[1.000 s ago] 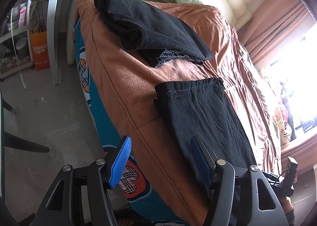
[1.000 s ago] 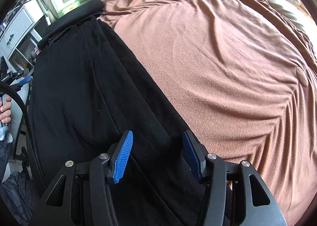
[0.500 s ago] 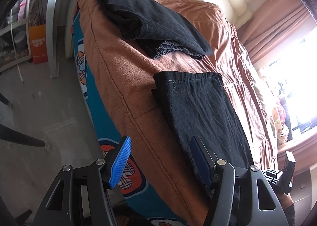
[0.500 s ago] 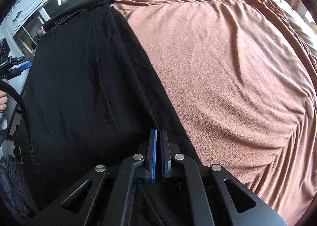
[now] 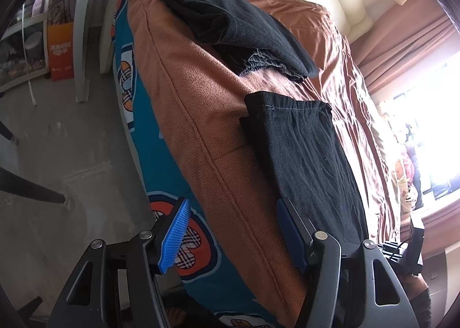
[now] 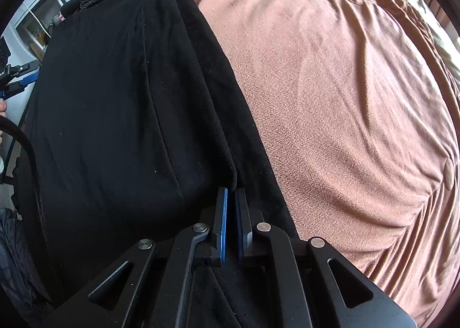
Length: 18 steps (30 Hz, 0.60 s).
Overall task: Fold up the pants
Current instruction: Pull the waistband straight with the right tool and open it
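Brown bedding covers a bed (image 5: 184, 115) that fills both views, with grey floor (image 5: 57, 141) along the left of the left wrist picture and a bright window at its far right. Long black pants (image 6: 115, 115) lie stretched over the cover, running from the bottom of the right wrist frame up to its upper left; in the left wrist view the same garment runs from the lower right up to a stitched end near the centre. They lie close to the near edge of the bed, likely so both hands can reach along them. Beyond them, toward the top of the left wrist frame, sits a pile of dark folded clothes (image 5: 230, 20), probably set aside as finished.

Low in the centre of its frame, the right gripper (image 6: 231, 192) has just been closing; its blue pads stand almost together with only a thin slit between, right at a raised fold of the pants. Whether cloth is actually pinched there cannot be told, since the fabric is black against black. The left gripper (image 5: 230, 233) hangs with its jaws wide and nothing between them, over the edge of the bed, seemingly waiting to take hold.
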Motion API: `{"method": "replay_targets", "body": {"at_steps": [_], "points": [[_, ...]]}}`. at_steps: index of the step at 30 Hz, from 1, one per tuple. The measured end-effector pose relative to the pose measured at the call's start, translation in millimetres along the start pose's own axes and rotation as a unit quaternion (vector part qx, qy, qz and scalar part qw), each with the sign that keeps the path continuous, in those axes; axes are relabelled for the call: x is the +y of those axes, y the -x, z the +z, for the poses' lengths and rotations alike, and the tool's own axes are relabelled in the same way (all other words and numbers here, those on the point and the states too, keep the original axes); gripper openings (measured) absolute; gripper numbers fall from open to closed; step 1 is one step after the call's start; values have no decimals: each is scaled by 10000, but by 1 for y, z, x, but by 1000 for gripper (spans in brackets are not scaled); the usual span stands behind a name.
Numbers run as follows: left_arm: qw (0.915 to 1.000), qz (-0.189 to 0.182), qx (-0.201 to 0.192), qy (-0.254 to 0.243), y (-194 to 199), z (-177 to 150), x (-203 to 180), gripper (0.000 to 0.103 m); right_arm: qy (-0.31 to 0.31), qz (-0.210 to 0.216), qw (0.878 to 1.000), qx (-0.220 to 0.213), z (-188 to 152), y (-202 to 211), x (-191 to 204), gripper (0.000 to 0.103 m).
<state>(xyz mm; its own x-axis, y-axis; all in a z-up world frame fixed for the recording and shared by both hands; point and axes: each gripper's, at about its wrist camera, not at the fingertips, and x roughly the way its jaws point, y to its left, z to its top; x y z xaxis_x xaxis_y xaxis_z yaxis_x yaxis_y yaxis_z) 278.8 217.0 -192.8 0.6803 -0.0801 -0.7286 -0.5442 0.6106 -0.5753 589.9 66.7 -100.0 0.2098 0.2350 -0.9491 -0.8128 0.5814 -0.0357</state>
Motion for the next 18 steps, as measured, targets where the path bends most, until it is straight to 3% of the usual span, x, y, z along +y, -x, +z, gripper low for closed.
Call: {"method": "replay_targets", "body": {"at_steps": [2, 7, 14, 18], "points": [[10000, 3, 17, 10, -1, -1, 1, 64, -15, 26, 10000, -5, 3, -7, 2, 6], [10000, -56, 30, -34, -2, -1, -2, 64, 399, -821, 9958, -58, 11, -15, 36, 0], [9997, -211, 25, -92, -3, 0, -12, 64, 335, -1538, 9873, -195, 20, -14, 48, 0], [9996, -238, -8, -116, -6, 4, -16, 64, 90, -1465, 9891, -124, 27, -25, 42, 0]]}}
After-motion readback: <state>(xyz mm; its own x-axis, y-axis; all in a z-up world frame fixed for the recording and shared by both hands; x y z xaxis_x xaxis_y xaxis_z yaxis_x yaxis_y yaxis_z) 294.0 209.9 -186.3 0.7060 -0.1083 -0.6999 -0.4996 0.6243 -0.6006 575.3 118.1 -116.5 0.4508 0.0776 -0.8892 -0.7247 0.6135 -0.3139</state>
